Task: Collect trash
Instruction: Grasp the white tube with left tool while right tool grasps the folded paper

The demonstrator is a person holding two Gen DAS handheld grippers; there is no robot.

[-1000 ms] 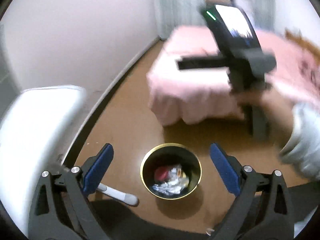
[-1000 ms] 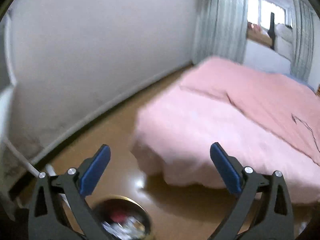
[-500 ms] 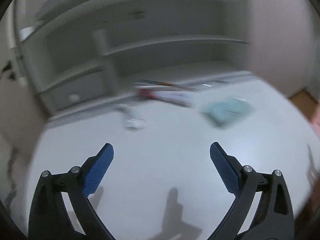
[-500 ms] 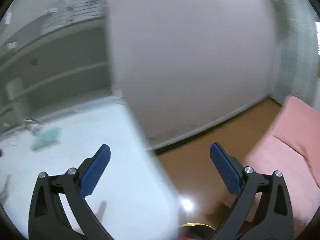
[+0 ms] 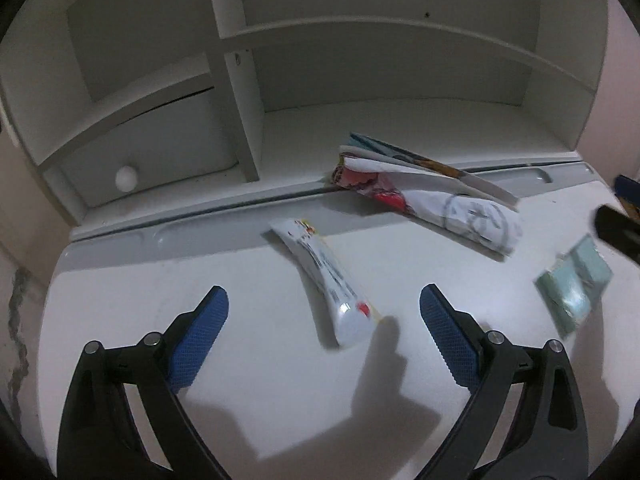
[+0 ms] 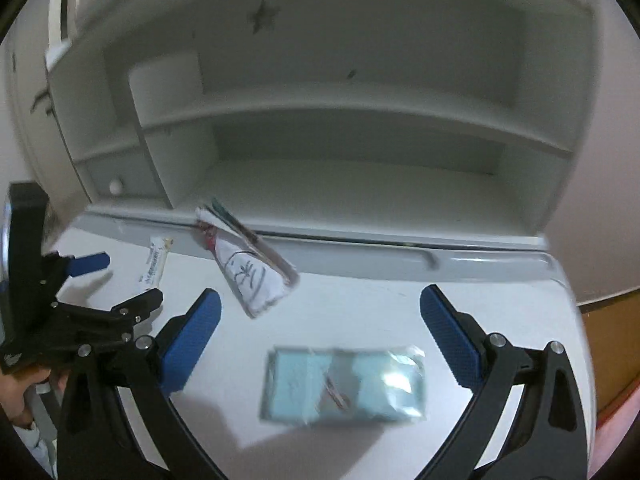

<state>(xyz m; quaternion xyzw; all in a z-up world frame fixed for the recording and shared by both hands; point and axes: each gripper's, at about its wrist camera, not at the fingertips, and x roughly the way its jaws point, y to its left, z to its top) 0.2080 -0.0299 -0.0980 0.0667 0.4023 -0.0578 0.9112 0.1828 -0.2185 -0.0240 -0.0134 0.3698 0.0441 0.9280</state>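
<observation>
A white tube-like wrapper (image 5: 328, 280) lies on the white desk (image 5: 224, 368), just ahead of my open left gripper (image 5: 324, 332), between its finger lines. A crumpled printed paper (image 5: 432, 204) rests against thin booklets (image 5: 424, 160) at the desk's back. A light-blue clear-wrapped packet (image 6: 344, 384) lies between the fingers of my open right gripper (image 6: 320, 336); the same packet (image 5: 574, 284) shows at the right in the left wrist view. In the right wrist view the white wrapper (image 6: 154, 266) and the crumpled paper (image 6: 252, 276) lie further back, beside the left gripper (image 6: 116, 280).
A white shelf unit (image 5: 360, 64) with open compartments and a small drawer with a round knob (image 5: 126, 178) stands at the desk's back. Brown floor (image 6: 608, 344) shows past the desk's right edge. A hand (image 6: 16, 396) holds the left gripper.
Both views swung from the floor bin and pink bed up to the desk. The grippers now hover close over the desk, the left by the wrapper, the right over the blue packet.
</observation>
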